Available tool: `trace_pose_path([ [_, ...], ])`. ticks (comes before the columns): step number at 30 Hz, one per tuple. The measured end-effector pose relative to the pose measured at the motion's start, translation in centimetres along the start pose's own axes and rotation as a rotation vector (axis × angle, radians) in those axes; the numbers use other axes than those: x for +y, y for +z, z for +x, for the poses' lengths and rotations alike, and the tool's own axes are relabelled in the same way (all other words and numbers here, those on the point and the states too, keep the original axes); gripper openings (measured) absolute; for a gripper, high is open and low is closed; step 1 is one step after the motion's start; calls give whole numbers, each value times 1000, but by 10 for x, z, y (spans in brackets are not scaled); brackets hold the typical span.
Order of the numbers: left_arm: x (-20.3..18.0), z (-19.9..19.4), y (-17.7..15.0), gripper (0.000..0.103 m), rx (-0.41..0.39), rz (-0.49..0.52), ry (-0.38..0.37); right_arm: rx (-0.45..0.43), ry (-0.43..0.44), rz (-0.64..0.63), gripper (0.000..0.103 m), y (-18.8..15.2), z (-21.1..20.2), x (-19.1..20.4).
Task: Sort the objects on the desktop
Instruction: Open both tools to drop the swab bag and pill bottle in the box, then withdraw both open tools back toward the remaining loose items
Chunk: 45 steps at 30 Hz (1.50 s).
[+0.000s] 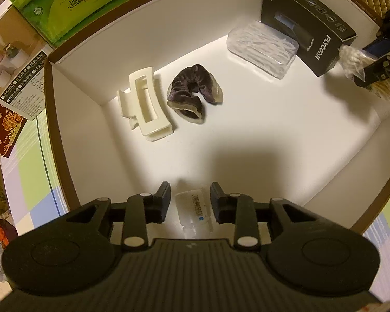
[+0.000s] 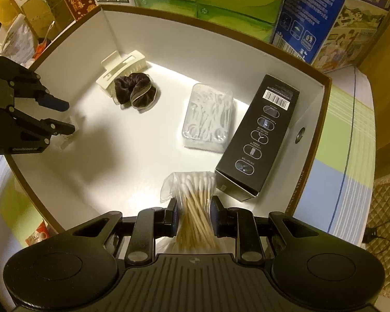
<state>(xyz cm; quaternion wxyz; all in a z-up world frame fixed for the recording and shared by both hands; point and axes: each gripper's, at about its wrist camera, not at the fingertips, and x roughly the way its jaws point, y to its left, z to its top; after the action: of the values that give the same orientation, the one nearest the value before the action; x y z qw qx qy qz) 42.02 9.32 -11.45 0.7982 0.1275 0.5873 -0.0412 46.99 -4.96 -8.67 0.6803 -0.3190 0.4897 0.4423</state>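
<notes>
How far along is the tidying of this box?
Well along, it seems. Already lying in the white box: hair claw, scrunchie, floss pick case, black carton. In hand: the right gripper clamps a bag of cotton swabs; a small bottle lies between the left gripper jaws, untouched. Left: setting the swabs down.

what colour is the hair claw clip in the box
Cream white hair claw clip, clearest in the left wrist view.
</notes>
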Motion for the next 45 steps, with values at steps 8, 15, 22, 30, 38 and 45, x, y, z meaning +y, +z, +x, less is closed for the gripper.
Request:
trace_pose_path([
  [8,-3,-11,1,44,-27,5,5,-40,18,-39,62,-3,-4,9],
  [15,-11,-31,-4,67,-85,-1,21,-104,29,-17,81,-8,-19,14],
  [22,-14,-54,-8,78,-143,-17,34,-172,41,21,96,-18,-36,14],
  [30,-18,-83,-13,91,-187,-71,36,-225,53,71,101,-31,-56,12],
  [38,-25,-109,-27,92,-216,-113,47,-285,69,119,101,-46,-79,16],
  [45,-31,-134,-46,93,-251,-148,63,-329,94,130,101,-62,-100,29],
])
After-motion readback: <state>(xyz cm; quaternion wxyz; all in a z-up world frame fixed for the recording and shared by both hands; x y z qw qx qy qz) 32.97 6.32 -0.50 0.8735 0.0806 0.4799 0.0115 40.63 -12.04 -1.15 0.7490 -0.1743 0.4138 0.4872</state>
